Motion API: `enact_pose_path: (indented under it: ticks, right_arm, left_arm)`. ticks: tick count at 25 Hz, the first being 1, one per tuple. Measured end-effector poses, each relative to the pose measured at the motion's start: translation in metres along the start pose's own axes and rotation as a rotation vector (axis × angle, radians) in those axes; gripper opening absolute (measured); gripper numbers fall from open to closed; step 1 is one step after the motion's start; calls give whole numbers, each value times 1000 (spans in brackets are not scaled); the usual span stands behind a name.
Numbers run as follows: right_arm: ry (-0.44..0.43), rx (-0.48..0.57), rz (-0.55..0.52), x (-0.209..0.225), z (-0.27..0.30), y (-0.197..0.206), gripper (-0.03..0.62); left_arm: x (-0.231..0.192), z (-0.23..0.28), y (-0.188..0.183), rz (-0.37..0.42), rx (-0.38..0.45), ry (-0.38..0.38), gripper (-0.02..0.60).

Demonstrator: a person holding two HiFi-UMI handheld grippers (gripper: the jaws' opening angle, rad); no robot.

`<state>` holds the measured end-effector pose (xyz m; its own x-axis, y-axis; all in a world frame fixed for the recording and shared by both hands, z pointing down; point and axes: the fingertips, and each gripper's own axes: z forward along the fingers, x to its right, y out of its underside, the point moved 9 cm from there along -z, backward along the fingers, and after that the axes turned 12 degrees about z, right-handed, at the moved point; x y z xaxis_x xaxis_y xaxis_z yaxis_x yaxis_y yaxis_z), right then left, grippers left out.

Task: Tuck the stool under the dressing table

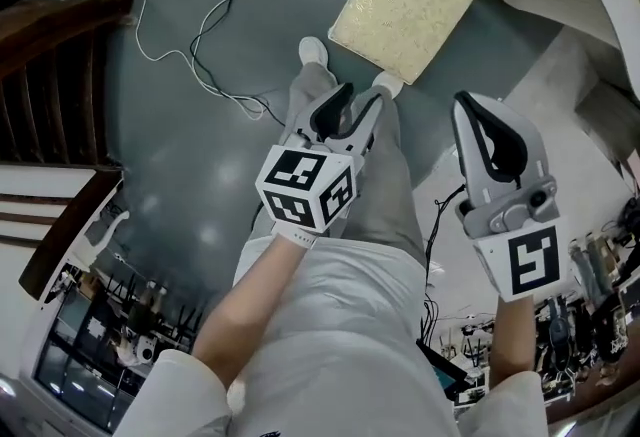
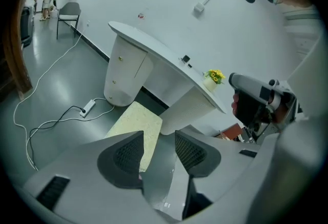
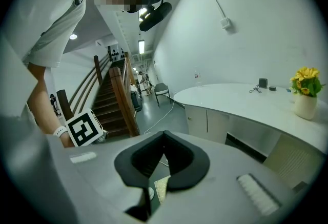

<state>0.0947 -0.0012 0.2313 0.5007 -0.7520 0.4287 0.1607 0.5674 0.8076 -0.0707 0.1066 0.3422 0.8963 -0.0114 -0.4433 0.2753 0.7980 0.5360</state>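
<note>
Both tools hover empty above the floor; the stool stands clear of the dressing table.

The left tool has its dark padded jaws set moderately apart, with only floor and stool showing through the gap in the left gripper view. The right tool has its jaw tips pressed together on nothing. The pale yellow, square, speckled cushioned stool sits on the glossy grey floor just past the person's white shoes. It is in front of the white curved worktop of the dressing table and not under it, near the rounded cabinet base. A small white pot of yellow flowers stands on the worktop. A white power strip with its cable lies on the floor beside the cabinet.
</note>
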Motion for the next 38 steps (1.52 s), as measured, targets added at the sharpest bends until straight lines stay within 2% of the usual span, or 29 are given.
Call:
enact_pose_path:
  ticks: [2, 5, 8, 13, 16, 20, 25, 35, 38]
  right_arm:
    - [4, -9, 0, 4, 8, 6, 11]
    - [10, -26, 13, 8, 16, 15, 11]
    - [15, -45, 22, 12, 28, 23, 11]
    - [16, -55, 37, 11, 37, 37, 11]
    - [22, -67, 53, 11, 41, 46, 11]
    - [43, -69, 62, 14, 53, 57, 11]
    - [74, -69, 86, 20, 63, 76, 11]
    - [82, -71, 106, 27, 83, 102, 11]
    - [92, -67, 116, 31, 87, 111, 11]
  left_arm:
    - [-7, 16, 8, -13, -20, 16, 202]
    - [-18, 33, 20, -57, -40, 22, 218]
    - [-32, 48, 31, -137, -10, 5, 242]
    - [-48, 74, 61, -200, -57, 3, 245]
    - [-53, 86, 76, -280, -74, 19, 245]
    - [-69, 106, 84, -383, -63, 70, 245]
    - [-88, 131, 111, -492, -49, 72, 256]
    - [-114, 160, 149, -584, -45, 61, 330]
    - [-121, 175, 157, -634, -33, 66, 348]
